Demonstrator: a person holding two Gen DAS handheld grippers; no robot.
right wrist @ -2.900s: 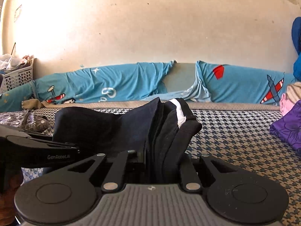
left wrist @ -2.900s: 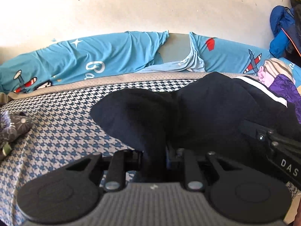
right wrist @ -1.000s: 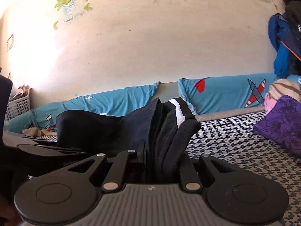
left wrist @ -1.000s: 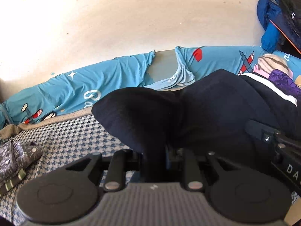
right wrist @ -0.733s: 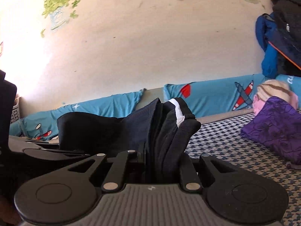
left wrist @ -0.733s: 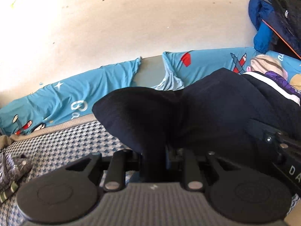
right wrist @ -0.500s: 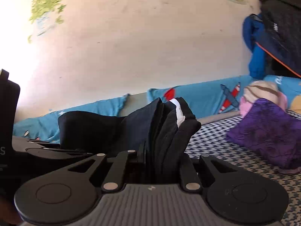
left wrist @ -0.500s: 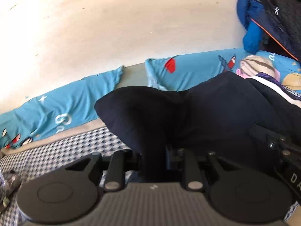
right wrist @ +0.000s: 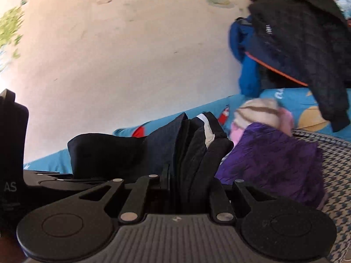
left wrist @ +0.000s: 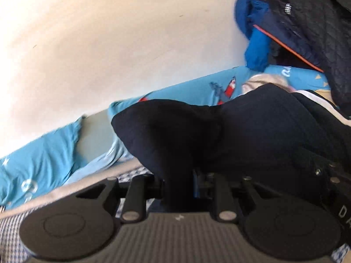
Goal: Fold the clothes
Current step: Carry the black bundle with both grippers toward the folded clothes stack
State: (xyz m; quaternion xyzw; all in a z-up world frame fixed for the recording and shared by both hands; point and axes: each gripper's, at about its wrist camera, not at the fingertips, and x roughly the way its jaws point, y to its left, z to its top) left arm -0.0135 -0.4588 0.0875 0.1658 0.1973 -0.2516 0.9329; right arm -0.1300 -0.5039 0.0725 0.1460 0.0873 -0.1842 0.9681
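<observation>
While both grippers hang above the bed (right wrist: 337, 153), the folded dark garment (left wrist: 252, 135) is slung between them, clear of the houndstooth cover. Left gripper (left wrist: 181, 188) is clenched on a thick black fold that balloons up toward 12 o'clock from its fingers; right gripper (right wrist: 188, 188) is clamped just as tightly on the stacked layers with the white stripe (right wrist: 207, 131) showing at the top edge. From the left wrist view the bundle runs away toward 2 o'clock, where the other tool's body peeks in at the frame edge, so the garment's long axis looks to lie straight across from one gripper to the other. Over on the right wrist view, a purple garment (right wrist: 276, 160) sits at 2 o'clock on the bed, a pale striped bundle (right wrist: 258, 111) just behind it, dark jackets (right wrist: 302, 43) hanging at 1 o'clock. My read: that pile is the likely drop spot, and the right gripper is the nearer one, so it would lead the bundle in.
</observation>
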